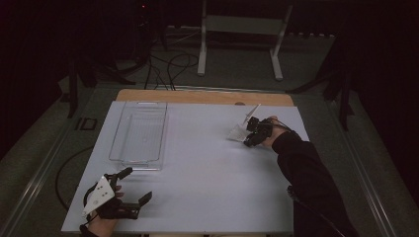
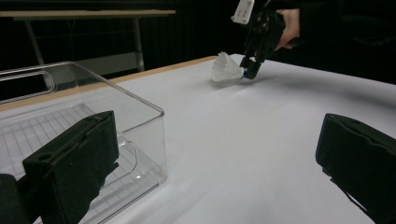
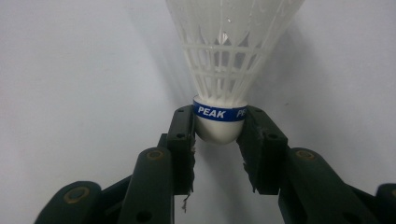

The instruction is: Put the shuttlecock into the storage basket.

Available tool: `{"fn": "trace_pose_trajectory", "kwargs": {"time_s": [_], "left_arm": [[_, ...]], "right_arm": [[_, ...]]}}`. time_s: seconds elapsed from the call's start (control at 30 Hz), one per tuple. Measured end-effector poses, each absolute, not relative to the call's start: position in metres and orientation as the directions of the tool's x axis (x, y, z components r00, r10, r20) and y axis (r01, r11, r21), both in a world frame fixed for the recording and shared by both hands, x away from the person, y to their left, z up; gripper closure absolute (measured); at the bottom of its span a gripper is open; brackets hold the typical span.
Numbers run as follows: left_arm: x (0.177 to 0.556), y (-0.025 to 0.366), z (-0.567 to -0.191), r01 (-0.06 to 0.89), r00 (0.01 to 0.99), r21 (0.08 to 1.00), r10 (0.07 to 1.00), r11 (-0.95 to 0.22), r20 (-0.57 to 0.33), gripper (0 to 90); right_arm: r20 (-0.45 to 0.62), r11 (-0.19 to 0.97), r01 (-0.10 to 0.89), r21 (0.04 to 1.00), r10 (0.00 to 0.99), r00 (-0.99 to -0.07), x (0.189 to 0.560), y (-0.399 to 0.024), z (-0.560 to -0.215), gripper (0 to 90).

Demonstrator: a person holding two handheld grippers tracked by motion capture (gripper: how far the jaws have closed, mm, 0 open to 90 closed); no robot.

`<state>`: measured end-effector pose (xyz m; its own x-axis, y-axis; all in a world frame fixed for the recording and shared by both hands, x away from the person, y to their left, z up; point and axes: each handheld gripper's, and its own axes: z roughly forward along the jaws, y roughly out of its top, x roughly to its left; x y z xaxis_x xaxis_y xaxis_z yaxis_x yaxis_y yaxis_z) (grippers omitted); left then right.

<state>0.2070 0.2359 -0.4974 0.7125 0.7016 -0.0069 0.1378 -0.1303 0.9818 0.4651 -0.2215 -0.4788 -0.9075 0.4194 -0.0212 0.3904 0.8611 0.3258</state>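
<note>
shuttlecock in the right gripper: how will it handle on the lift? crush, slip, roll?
The shuttlecock is probably very light: its skirt is thin open white mesh. That skirt likely flexes or deforms if squeezed, so holding the rounded cork, where the right gripper fingers sit, looks safer. The smooth domed cork may slip; set down, it would likely roll in an arc.

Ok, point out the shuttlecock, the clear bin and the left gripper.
shuttlecock (image 3: 219, 126): right gripper view, on its white cork head below the blue band.
clear bin (image 1: 139, 129): high view, on its ribbed floor.
left gripper (image 1: 136, 185): high view, midway between its fingertips.
</note>
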Motion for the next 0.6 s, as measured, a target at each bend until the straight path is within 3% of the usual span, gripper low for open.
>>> {"fn": "trace_pose_trajectory", "kwargs": {"time_s": [0.6], "left_arm": [[0.206, 0.231, -0.496, 0.138, 0.719, 0.979, 0.695, -0.148, 0.004, 0.0]], "right_arm": [[-0.019, 0.871, 0.306, 0.384, 0.339, -0.941, 0.426, -0.222, -0.472, 66.5]]}}
